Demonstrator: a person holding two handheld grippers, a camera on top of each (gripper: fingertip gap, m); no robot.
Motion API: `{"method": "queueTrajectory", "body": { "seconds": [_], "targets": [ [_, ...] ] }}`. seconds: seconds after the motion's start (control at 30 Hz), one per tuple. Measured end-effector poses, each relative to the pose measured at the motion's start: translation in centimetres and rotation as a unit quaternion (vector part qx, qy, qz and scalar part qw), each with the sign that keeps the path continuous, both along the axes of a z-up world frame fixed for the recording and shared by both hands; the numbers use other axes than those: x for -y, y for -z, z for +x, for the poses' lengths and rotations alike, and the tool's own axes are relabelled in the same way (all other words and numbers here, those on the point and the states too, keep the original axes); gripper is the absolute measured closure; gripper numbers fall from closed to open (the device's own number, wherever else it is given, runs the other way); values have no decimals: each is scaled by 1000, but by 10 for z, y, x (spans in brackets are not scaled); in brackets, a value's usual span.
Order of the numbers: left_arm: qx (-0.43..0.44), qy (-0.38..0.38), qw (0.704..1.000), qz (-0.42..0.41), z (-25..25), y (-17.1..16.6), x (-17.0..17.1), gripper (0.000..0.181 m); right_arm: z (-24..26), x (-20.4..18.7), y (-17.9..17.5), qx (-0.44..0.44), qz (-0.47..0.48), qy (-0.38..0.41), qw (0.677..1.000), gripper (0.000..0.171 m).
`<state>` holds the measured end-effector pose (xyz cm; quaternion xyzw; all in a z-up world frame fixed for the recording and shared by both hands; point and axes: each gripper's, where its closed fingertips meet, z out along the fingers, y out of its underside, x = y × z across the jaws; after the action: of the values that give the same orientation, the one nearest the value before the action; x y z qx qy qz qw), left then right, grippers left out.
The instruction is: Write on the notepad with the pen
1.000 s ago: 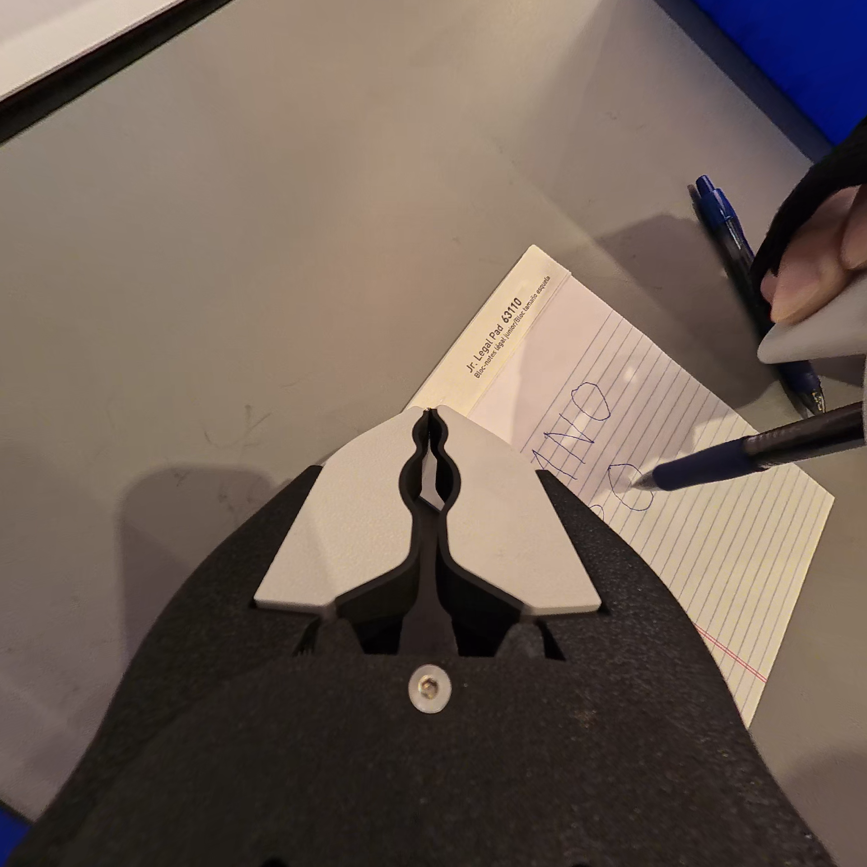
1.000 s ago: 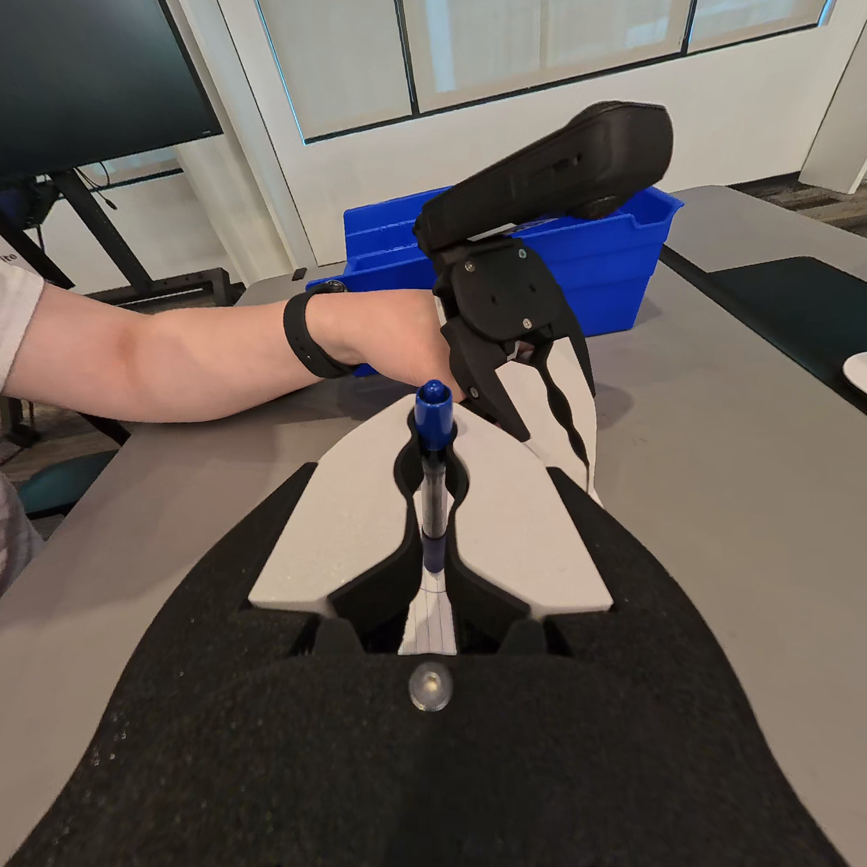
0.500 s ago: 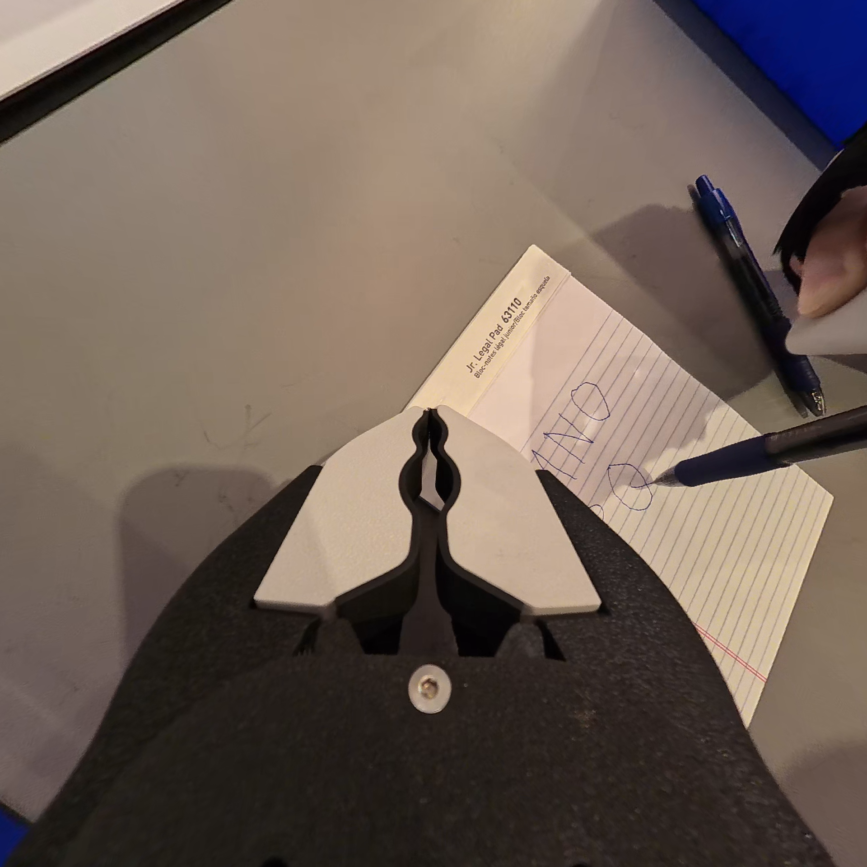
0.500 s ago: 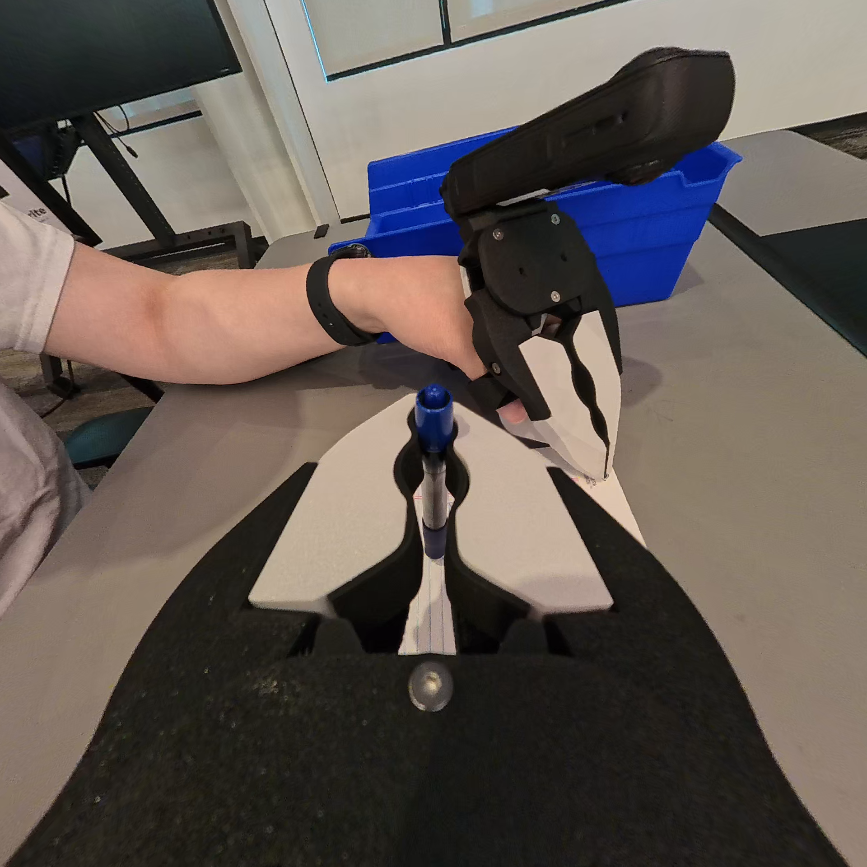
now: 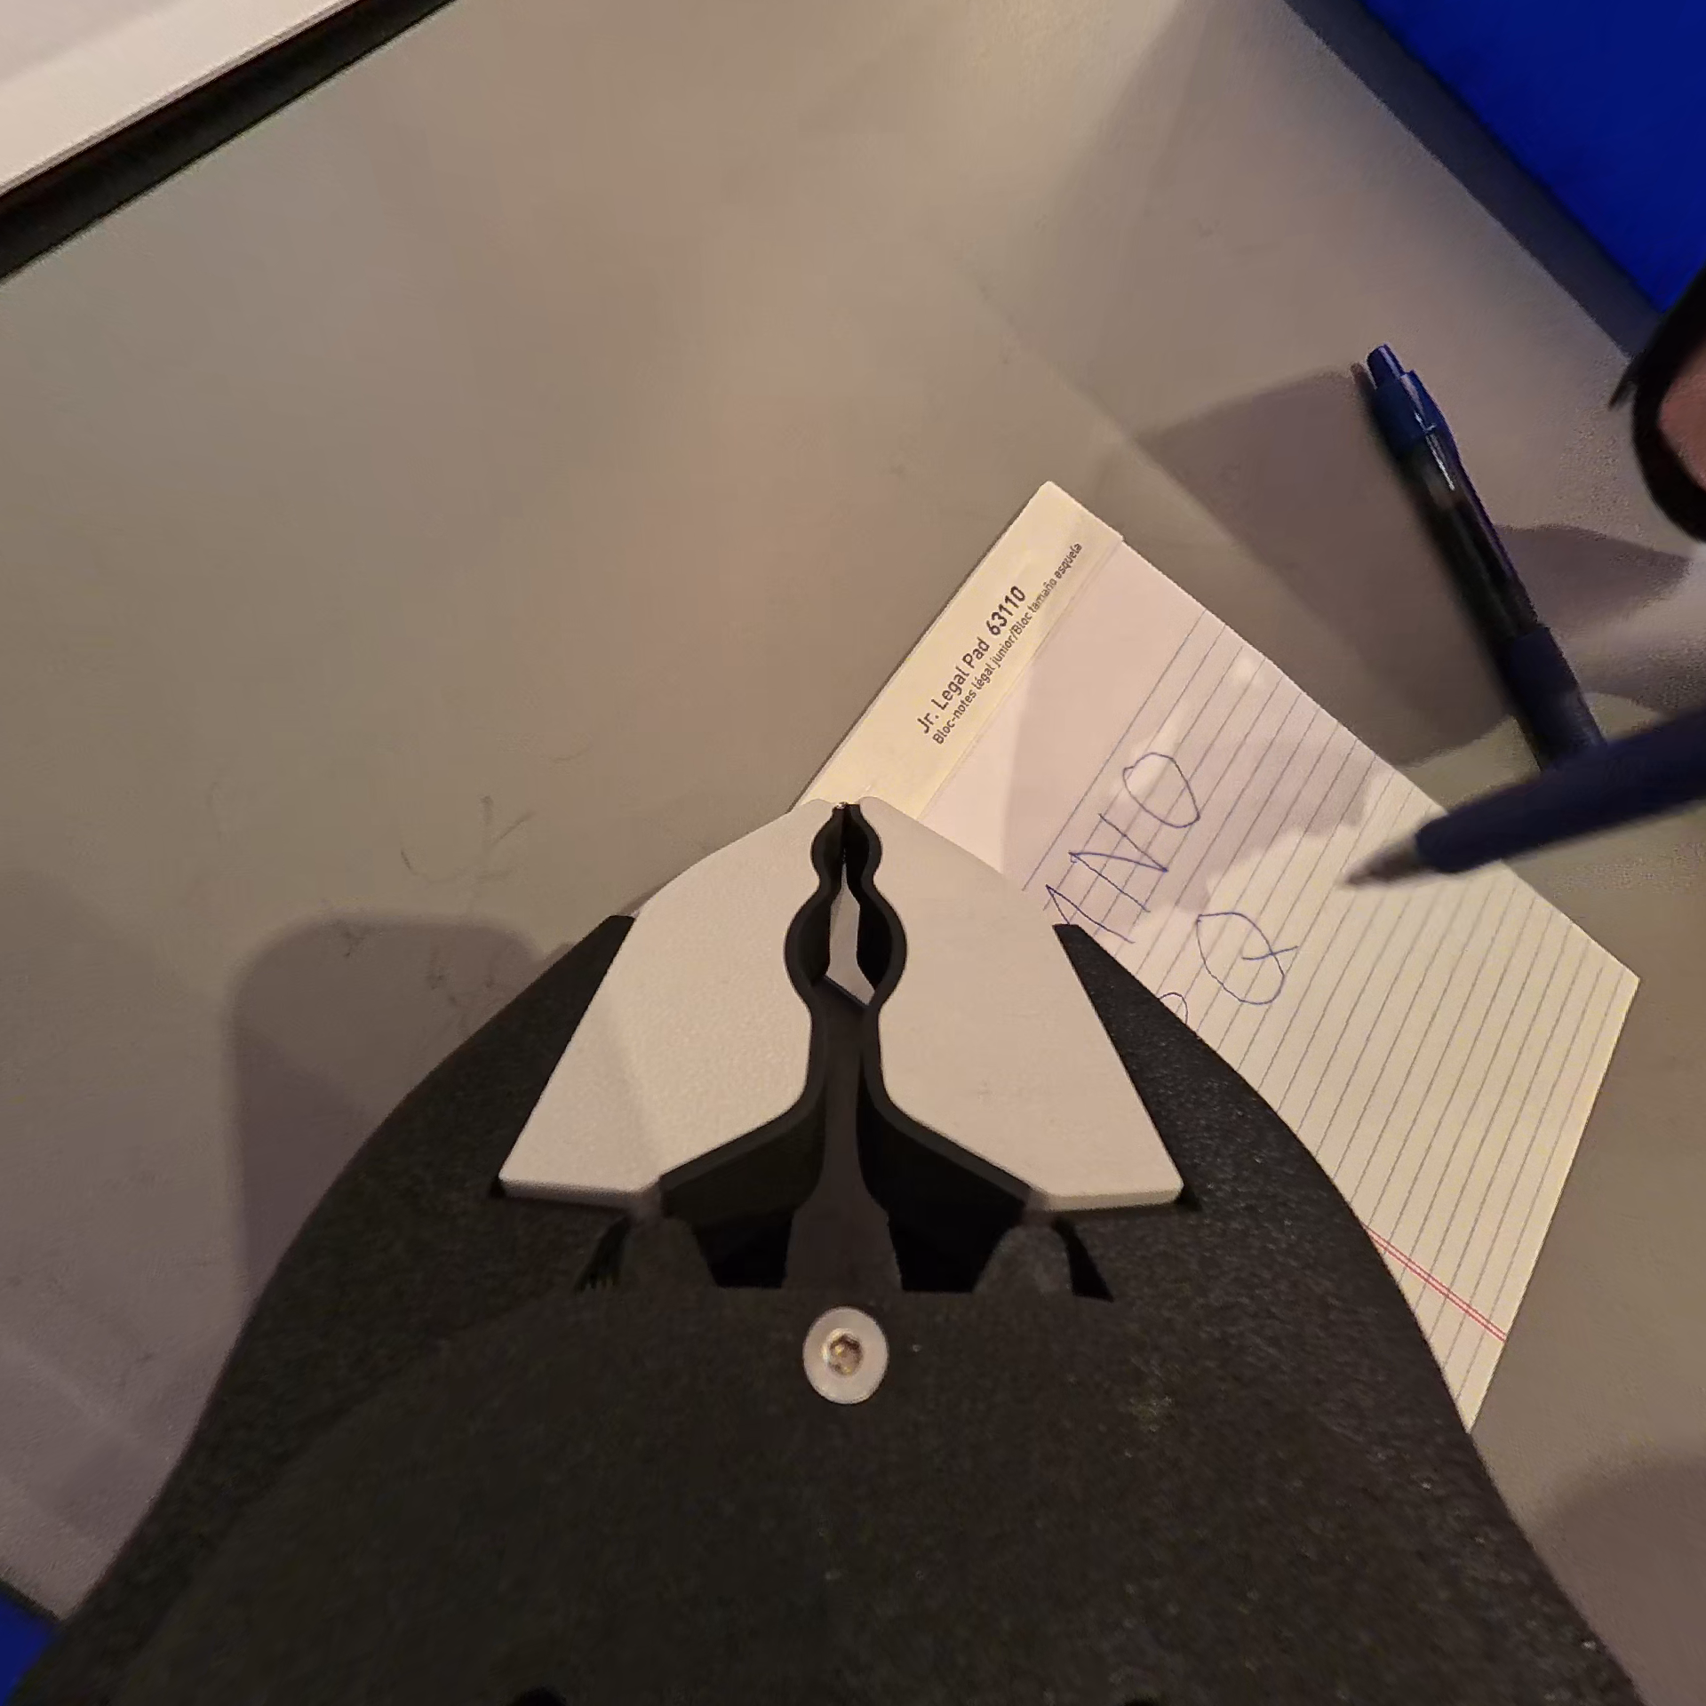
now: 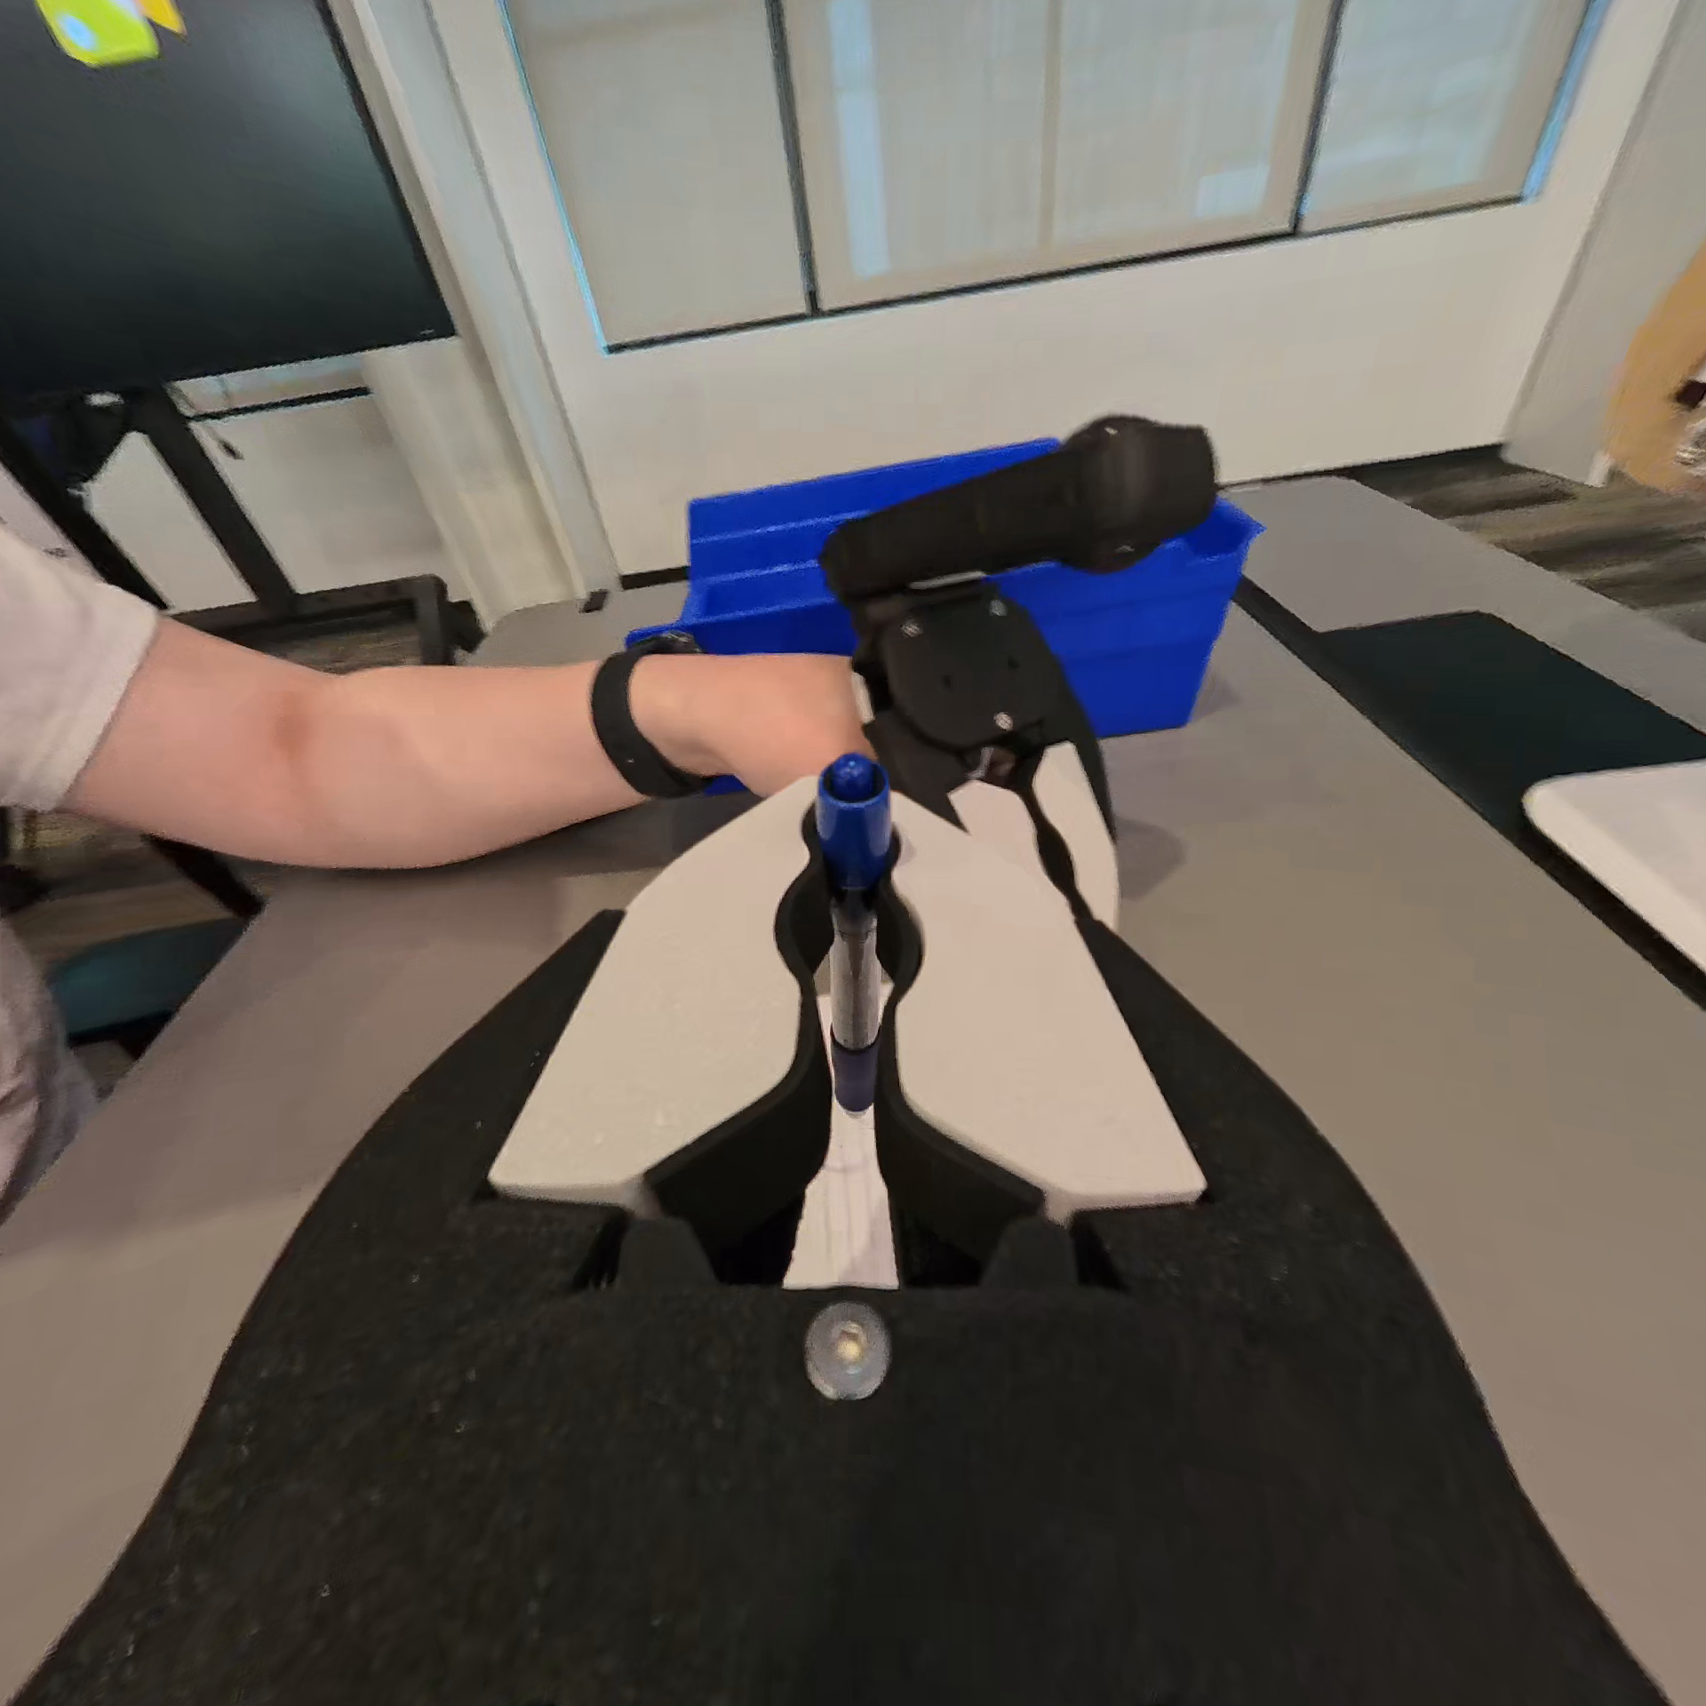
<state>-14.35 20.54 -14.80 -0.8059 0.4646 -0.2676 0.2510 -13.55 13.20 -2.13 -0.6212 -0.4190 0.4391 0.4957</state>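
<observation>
A white lined notepad (image 5: pixel 1385 1062) lies slanted on the grey table, with blue handwriting on its upper lines. My left gripper (image 5: pixel 845 812) is shut and empty, its tips resting at the pad's top edge by the binding strip. It also shows in the right wrist view (image 6: pixel 1062 859). My right gripper (image 6: pixel 849 812) is shut on a blue pen (image 6: pixel 851 923), which stands upright between the fingers. In the left wrist view this pen (image 5: pixel 1523 822) comes in from the right, its tip just right of the writing and seemingly just off the paper. A strip of the pad (image 6: pixel 845 1200) shows under the fingers.
A second blue pen (image 5: pixel 1477 554) lies on the table beyond the pad's far corner. A blue bin (image 6: pixel 1154 646) stands behind the left gripper. A person's bare forearm (image 6: pixel 369 766) reaches in from the left. A white board (image 6: pixel 1625 859) lies at the right edge. There is about 15 cm between the tips of the two grippers.
The held pen's tip has left the lower written letter, moving right and up off the page. The right gripper has drawn back from the left one. The left gripper has stayed in place.
</observation>
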Motion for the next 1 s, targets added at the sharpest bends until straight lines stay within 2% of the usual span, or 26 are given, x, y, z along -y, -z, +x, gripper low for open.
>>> {"method": "queueTrajectory", "body": {
  "seconds": [0.07,0.23,1.0],
  "targets": [
    [-1,0,1000,1,0,0,0,181,6,-8,11,23,-10,20,999,167],
    [0,0,1000,0,0,0,0,181,4,-11,27,38,-43,16,998,167],
    [0,0,1000,0,0,0,0,181,5,-13,33,36,-46,17,998,167]
  ]
}}
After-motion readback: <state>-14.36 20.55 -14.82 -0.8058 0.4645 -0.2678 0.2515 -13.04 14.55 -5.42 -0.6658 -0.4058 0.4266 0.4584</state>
